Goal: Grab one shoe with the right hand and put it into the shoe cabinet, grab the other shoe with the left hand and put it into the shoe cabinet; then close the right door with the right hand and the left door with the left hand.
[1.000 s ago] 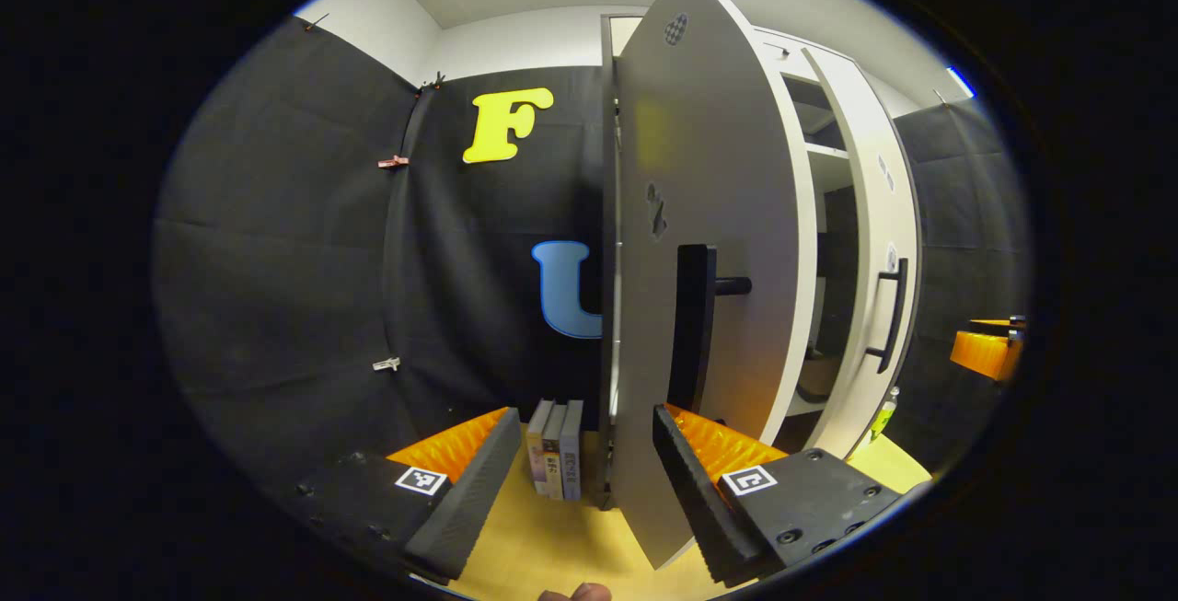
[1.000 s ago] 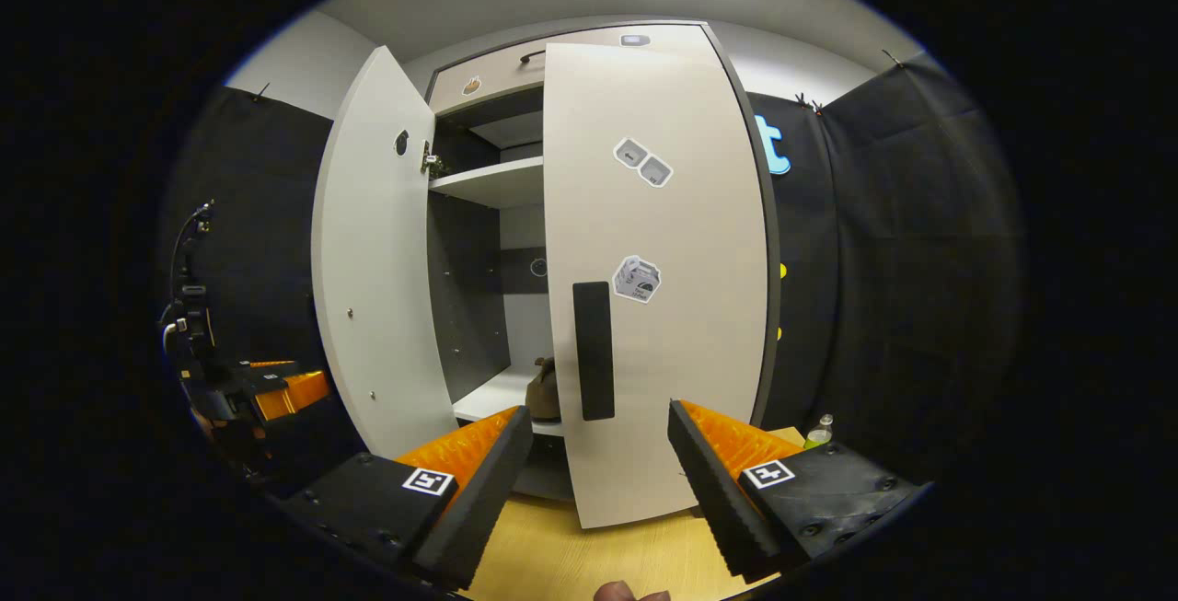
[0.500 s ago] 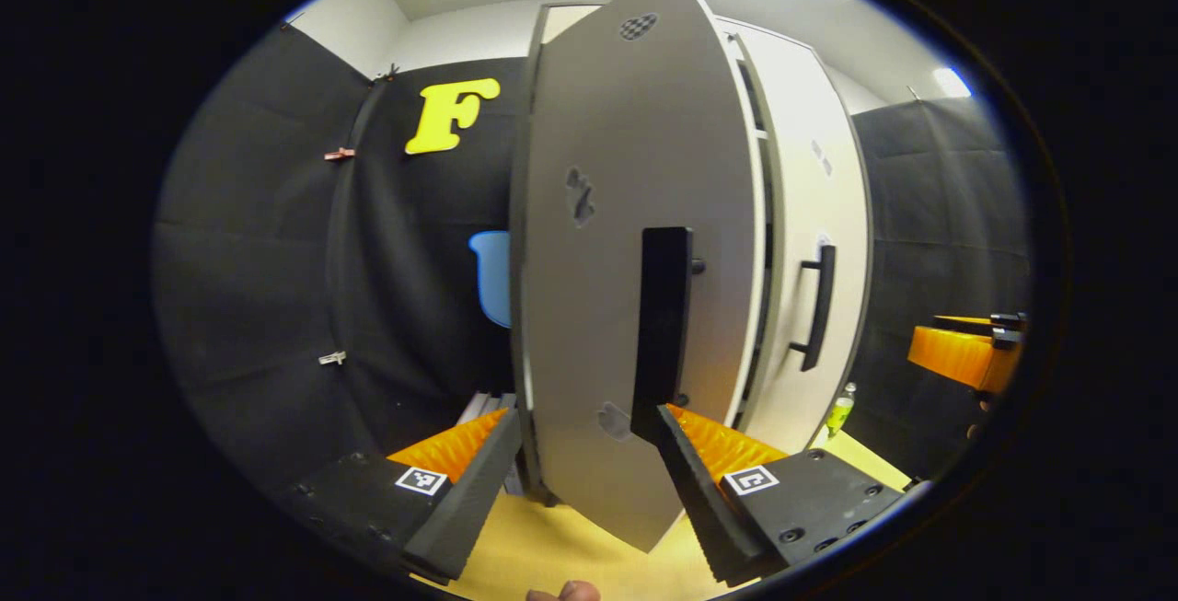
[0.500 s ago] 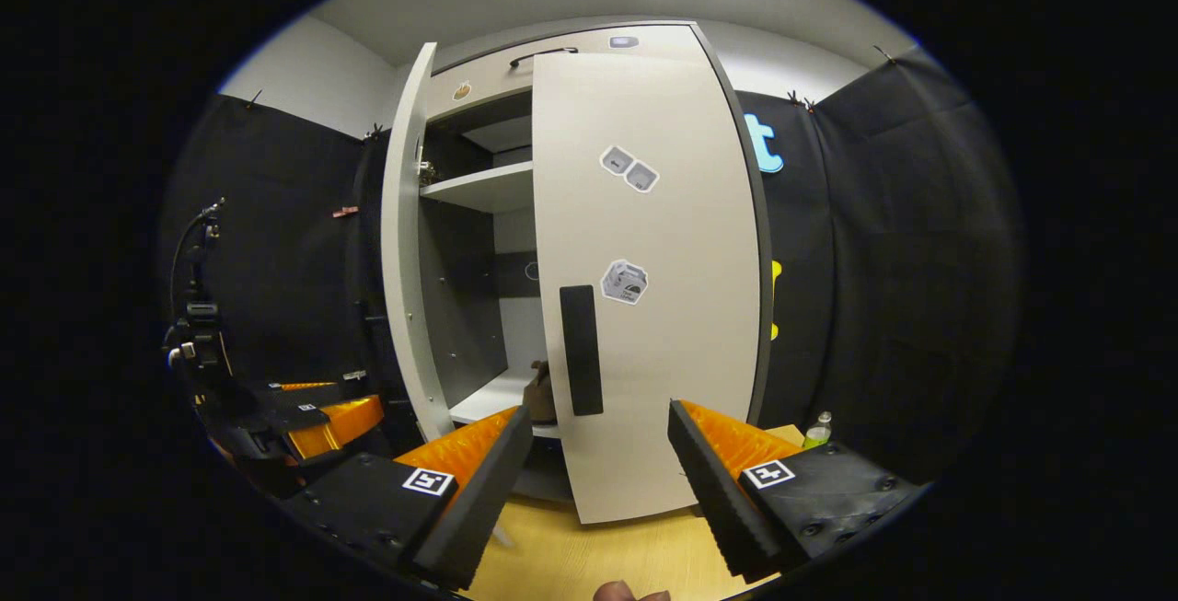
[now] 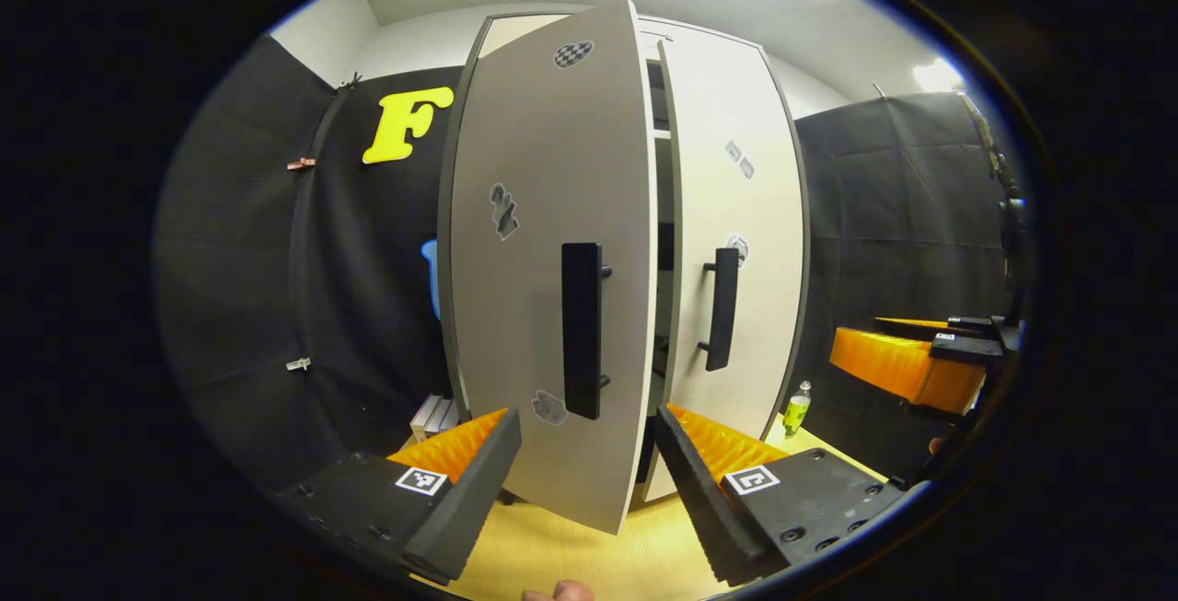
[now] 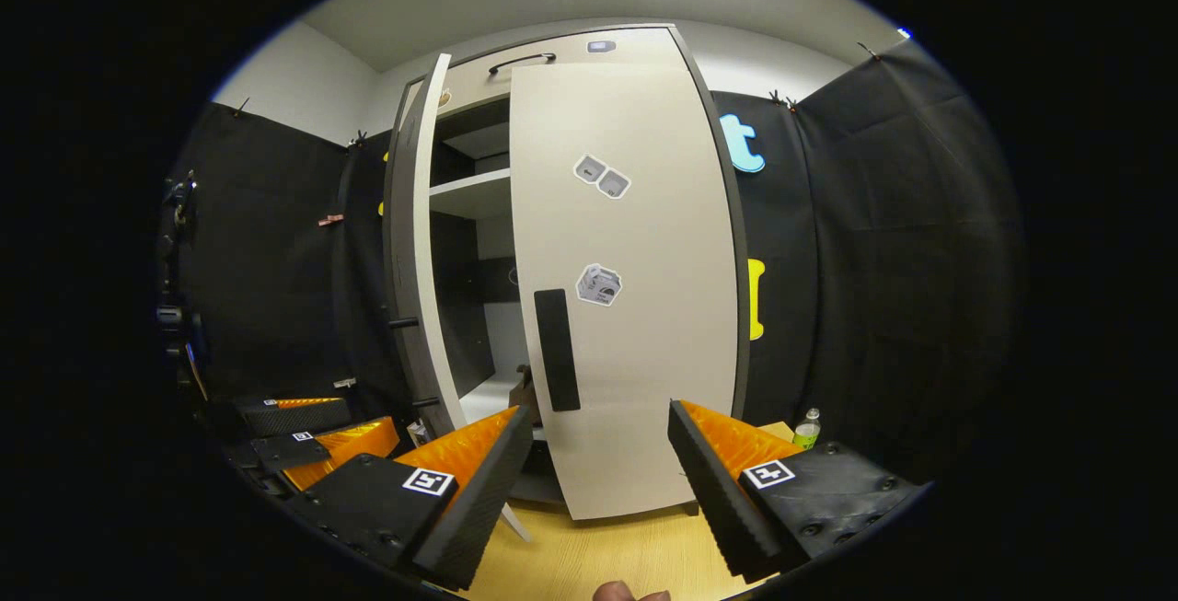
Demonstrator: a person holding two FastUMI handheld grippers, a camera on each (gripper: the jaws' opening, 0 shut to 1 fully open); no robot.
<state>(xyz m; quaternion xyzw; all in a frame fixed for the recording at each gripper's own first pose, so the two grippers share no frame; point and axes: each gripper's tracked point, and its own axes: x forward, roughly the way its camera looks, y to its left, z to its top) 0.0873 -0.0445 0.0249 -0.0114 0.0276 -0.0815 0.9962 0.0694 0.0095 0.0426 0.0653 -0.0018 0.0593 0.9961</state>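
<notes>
1. Left gripper (image 5: 584, 477): fingers apart, holding nothing, facing the left door (image 5: 543, 306) near its handle (image 5: 582, 329).
2. Right gripper (image 6: 598, 481): fingers apart, empty, before the right door (image 6: 635, 306).
3. Shoe cabinet (image 6: 552, 53): both doors ajar; a shoe (image 6: 525, 389) sits on its lower shelf, the second unconfirmed.
4. Risk: an off-centre push may slip off the left door, leaving a gap; a hard swing could rebound or clash with the right door.
</notes>
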